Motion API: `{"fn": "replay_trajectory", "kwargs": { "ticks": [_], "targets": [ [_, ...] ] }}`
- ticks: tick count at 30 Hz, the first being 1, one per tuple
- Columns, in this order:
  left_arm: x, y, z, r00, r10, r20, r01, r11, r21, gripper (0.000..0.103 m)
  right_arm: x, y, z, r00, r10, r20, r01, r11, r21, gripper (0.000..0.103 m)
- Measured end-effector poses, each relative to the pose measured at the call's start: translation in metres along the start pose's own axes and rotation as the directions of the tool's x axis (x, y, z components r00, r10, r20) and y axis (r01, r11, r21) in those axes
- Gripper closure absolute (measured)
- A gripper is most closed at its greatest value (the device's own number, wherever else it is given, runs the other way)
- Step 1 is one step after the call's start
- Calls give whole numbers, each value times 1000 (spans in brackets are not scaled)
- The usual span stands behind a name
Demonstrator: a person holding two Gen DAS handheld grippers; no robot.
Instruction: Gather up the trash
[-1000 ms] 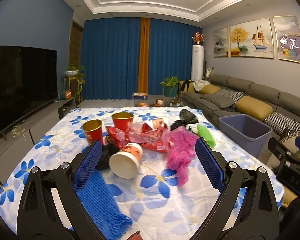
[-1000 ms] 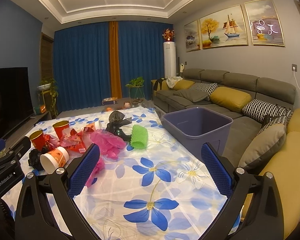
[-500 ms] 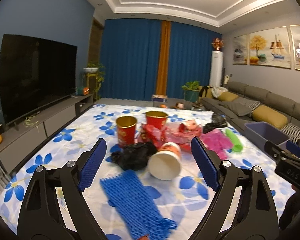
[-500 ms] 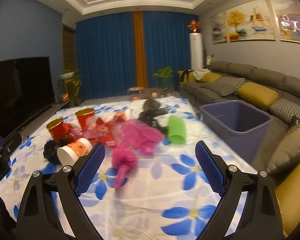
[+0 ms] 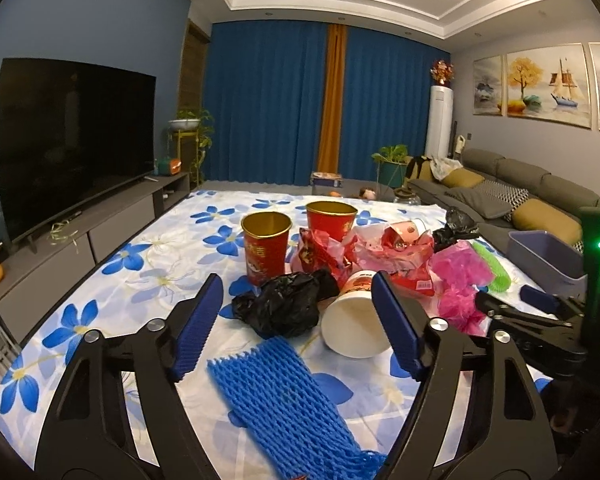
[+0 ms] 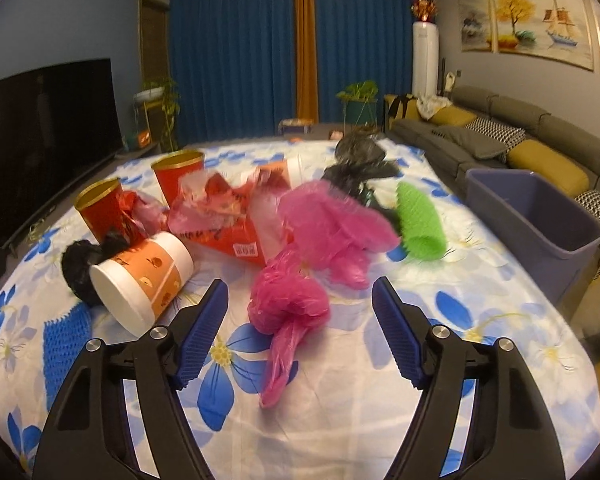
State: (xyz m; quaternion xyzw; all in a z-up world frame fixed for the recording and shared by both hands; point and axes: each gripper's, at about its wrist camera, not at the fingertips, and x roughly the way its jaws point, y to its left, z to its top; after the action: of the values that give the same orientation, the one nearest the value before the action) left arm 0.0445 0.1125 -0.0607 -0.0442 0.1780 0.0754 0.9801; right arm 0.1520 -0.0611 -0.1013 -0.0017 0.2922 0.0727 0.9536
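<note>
Trash is heaped on the flowered tablecloth [image 5: 148, 280]. In the left wrist view my left gripper [image 5: 298, 326] is open with its jaws closing, framing a black plastic bag [image 5: 284, 308] and a tipped white paper tub [image 5: 354, 328], touching neither; a blue foam net [image 5: 284, 404] lies just below. Two red cups [image 5: 266, 252] stand behind. In the right wrist view my right gripper [image 6: 300, 332] is open, jaws closing, with a crumpled pink plastic bag [image 6: 292, 300] lying between its pads, not pinched. A green foam net [image 6: 420, 220] lies to the right.
A purple bin [image 6: 536, 220] stands at the table's right edge, before the grey sofa [image 6: 500, 136]. Red wrappers [image 6: 228, 212] and another black bag [image 6: 360, 160] lie further back. A TV [image 5: 72, 140] on a low cabinet runs along the left. The right gripper's body [image 5: 540, 324] shows at right in the left wrist view.
Both grippers have narrowed and come lower, closer to the heap. The left view swung toward the black bag and tub. The right view swung left from the bin onto the pink bag.
</note>
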Motion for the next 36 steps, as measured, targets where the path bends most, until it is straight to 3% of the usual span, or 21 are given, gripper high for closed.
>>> {"fn": "replay_trajectory", "kwargs": {
  "ticks": [6, 11, 16, 23, 30, 36],
  "targets": [
    [16, 0, -2, 999, -29, -33, 29, 1000, 4, 36, 28, -1, 2, 997, 0, -81, 1, 1000, 9, 36],
    [30, -3, -4, 996, -51, -70, 52, 999, 16, 37, 49, -4, 2, 988, 35, -153, -30, 999, 37, 52],
    [38, 4, -7, 991, -73, -110, 73, 997, -7, 41, 53, -5, 2, 983, 75, -168, -67, 996, 51, 63],
    [28, 21, -20, 986, -51, -161, 49, 999, -12, 43, 34, -4, 2, 992, 81, -98, -79, 997, 26, 69],
    [31, 30, -30, 967, -33, -254, 29, 999, -16, 44, -8, 0, -4, 996, 83, -12, -83, 997, 3, 69],
    [47, 28, -12, 978, -30, -207, 41, 998, 48, 45, -27, -3, -8, 995, 99, 11, -99, 995, 8, 69]
  ]
}}
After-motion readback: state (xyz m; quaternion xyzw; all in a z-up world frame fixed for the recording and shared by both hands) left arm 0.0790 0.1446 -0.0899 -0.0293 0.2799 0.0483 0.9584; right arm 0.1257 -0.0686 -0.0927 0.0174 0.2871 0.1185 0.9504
